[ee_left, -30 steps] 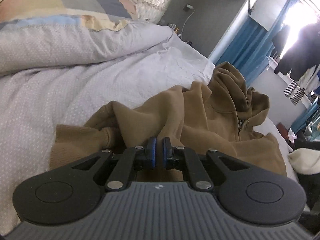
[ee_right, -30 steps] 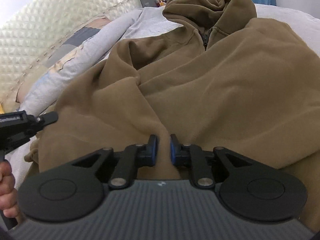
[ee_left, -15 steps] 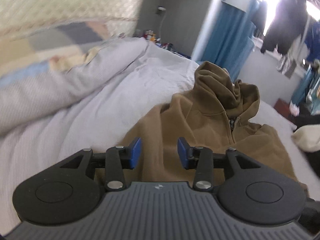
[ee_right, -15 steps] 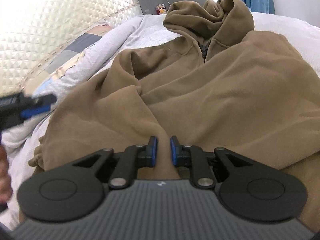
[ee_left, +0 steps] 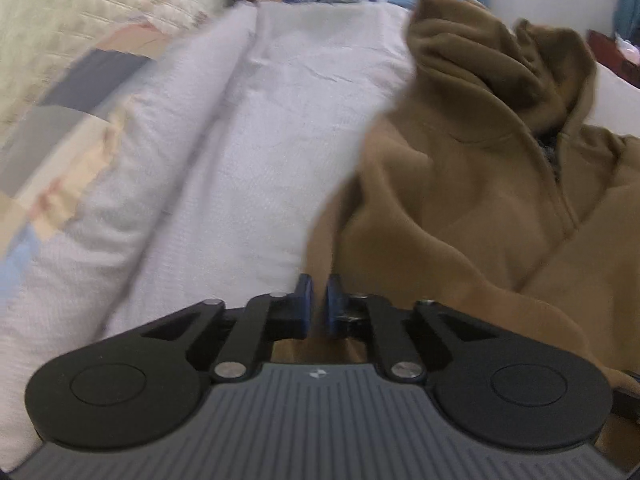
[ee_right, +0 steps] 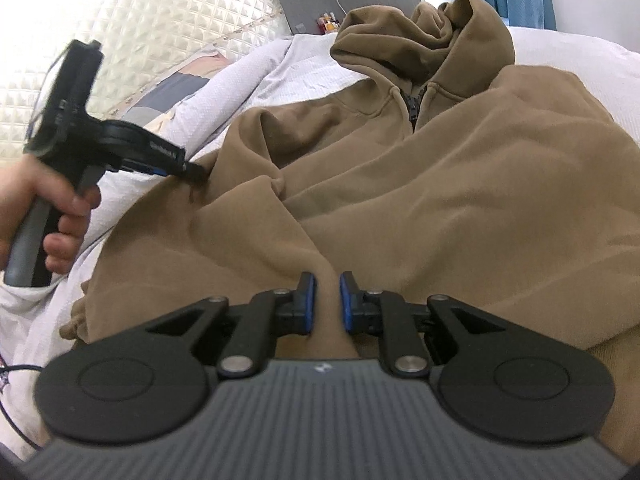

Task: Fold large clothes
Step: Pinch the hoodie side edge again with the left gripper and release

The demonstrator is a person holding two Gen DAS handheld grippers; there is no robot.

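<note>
Right wrist view: brown hoodie [ee_right: 420, 184] sprawls on the white bed [ee_right: 576, 52]; right gripper [ee_right: 327, 300] pinches a fabric ridge, left gripper [ee_right: 196, 170] clamps the hoodie's left edge

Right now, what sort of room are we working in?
Most likely a bedroom: the brown hoodie lies on a bed sheet, with a quilted headboard and a pillow behind.

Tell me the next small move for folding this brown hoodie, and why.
Probably draw the left gripper across toward the zipper. It has just closed on the hoodie at its side edge, while the right gripper pinches a ridge near the hem, anchoring it.
</note>
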